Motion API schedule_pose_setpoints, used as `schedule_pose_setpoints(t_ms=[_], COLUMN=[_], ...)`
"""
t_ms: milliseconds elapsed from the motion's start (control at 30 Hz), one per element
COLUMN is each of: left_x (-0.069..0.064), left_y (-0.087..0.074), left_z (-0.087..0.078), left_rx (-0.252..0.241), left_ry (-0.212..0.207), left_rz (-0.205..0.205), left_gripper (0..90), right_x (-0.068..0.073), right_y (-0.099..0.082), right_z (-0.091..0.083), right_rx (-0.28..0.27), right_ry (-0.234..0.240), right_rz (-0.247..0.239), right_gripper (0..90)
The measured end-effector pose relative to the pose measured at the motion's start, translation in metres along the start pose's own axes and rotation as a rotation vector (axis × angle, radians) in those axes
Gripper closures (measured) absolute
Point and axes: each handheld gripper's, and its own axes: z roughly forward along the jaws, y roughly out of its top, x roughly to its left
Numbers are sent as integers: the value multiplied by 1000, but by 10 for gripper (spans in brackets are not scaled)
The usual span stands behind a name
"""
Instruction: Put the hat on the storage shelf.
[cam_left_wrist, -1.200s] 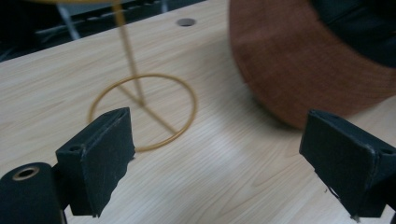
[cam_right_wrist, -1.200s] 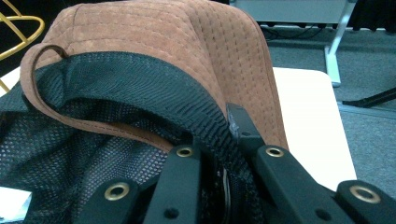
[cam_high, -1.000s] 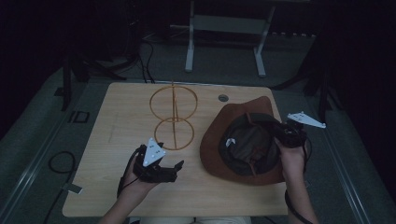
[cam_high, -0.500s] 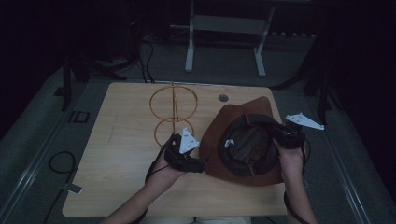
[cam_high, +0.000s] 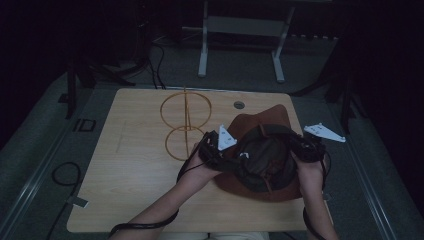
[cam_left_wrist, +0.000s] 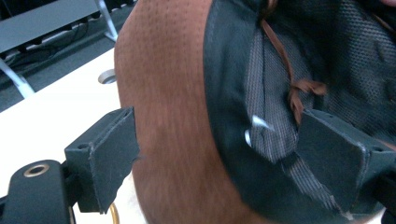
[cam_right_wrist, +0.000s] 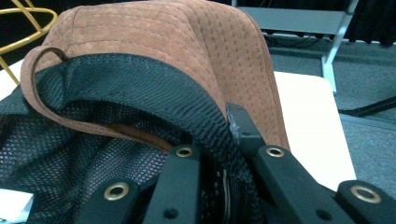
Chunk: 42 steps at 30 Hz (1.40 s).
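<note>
Right gripper (cam_high: 300, 148) sits at the right side of the hat (cam_high: 270, 125), jaws pinched narrow on the black mesh-lined inner band (cam_right_wrist: 154, 100); in the right gripper view (cam_right_wrist: 219, 158) the band runs straight between the two jaws, so it holds the hat there. Left gripper (cam_high: 222, 152) is at the hat's left side, jaws wide. In the left gripper view (cam_left_wrist: 215, 158) the brown brim and black band edge lie between the jaws, one jaw outside on the suede, the other over the mesh lining (cam_left_wrist: 280, 84). Not clamped yet; touching or just off, cannot tell.

Hat lies upside down, crown opening up, on the right half of the table (cam_high: 130, 165), near edge side. A brown cord (cam_left_wrist: 292, 88) hangs loose inside the crown. Gold wire stand (cam_high: 186, 125), two rings on a post, is just left and far of the hat, close beside the left gripper.

Risks, my read:
- Right grip is on soft band fabric only, so a lift could let the band slip out or fold and tip the hat.
- Left jaws closing here may catch mesh lining or the cord instead of the brim, giving a weak or snagged hold.
- Uneven lift from the two sides could twist the floppy brim.
- Left gripper or its cable (cam_high: 150, 222) swinging left could knock the light wire stand over.
</note>
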Motion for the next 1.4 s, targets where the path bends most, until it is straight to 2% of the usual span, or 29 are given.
schedule_pose_setpoints(t_ms=[100,300,433,533,667,733,800,867,933,967,1100,1133,1167,1200,1233,1300,1333,1367,1400], left_x=[0,2,3,5,7,6,6,5,5,3,4,5,5,6,6,7,8,8,9], left_y=[8,16,18,20,19,17,17,16,16,16,15,14,14,14,14,15,15,15,16], left_z=[9,25,34,37,41,46,47,48,48,48,46,45,44,42,42,38,37,35,35], left_rx=[14,54,79,76,91,111,116,112,109,109,93,83,75,61,61,43,39,37,33], left_ry=[21,51,62,79,99,121,128,163,167,173,187,189,194,201,201,205,206,213,211], left_rz=[10,0,-26,-31,-13,16,25,38,41,49,61,52,47,61,61,60,63,70,72], left_gripper=[139,150,153,242,387,457,560,667,797,832,868,868,869,870,870,870,871,871,871], right_x=[3,6,10,15,20,22,25,28,30,31,31,31,30,28,28,27,27,26,26], right_y=[-1,-1,0,1,2,1,0,-1,-2,-3,-7,-7,-7,-8,-8,-8,-7,-7,-7], right_z=[-3,-8,-12,-18,-23,-25,-25,-25,-24,-23,-21,-21,-21,-22,-22,-25,-27,-30,-30], right_rx=[-6,-23,-32,-47,-57,-56,-52,-47,-45,-41,-38,-38,-38,-41,-41,-42,-41,-23,-23], right_ry=[4,20,39,56,57,68,74,81,84,85,88,88,89,105,105,111,130,164,164], right_rz=[-2,9,9,10,2,5,-1,-2,-9,-10,-3,-3,-6,4,4,-2,-3,-21,-21], right_gripper=[836,836,836,836,834,835,835,835,835,835,816,816,799,715,715,637,583,492,492])
